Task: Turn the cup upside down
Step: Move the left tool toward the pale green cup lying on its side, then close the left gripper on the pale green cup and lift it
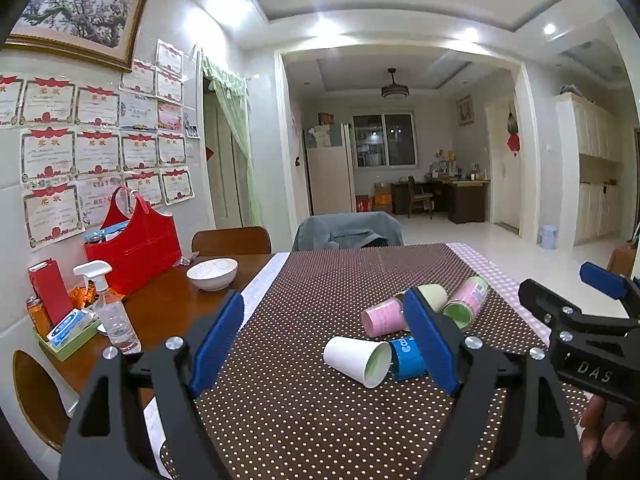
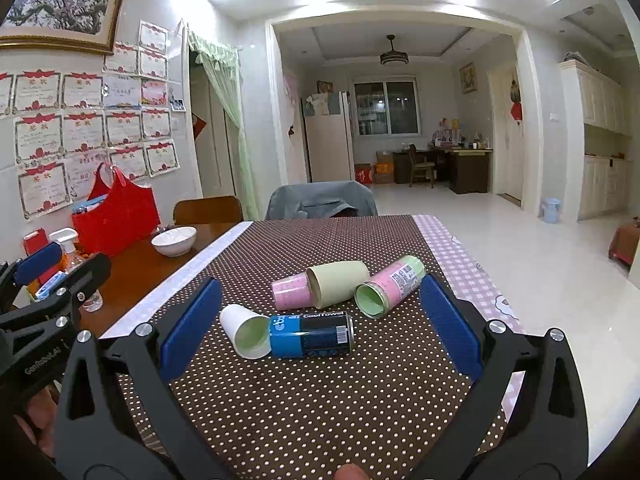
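- One table (image 2: 132,264) fills our view, under a dotted brown cloth (image 2: 320,400).
- We hold the left gripper (image 1: 328,344) above the cloth's near end, fingers wide apart and empty.
- We hold the right gripper (image 2: 320,328) the same way, spread wide and gripping nothing.
- Between the right fingers lies a blue can (image 2: 312,335), touching the white cup's mouth.
- We see the white cup (image 2: 244,330) on its side near the cloth's middle.
- Behind it lie a pink cup (image 2: 291,291), a cream cup (image 2: 340,282) and a pink-green cup (image 2: 390,286).
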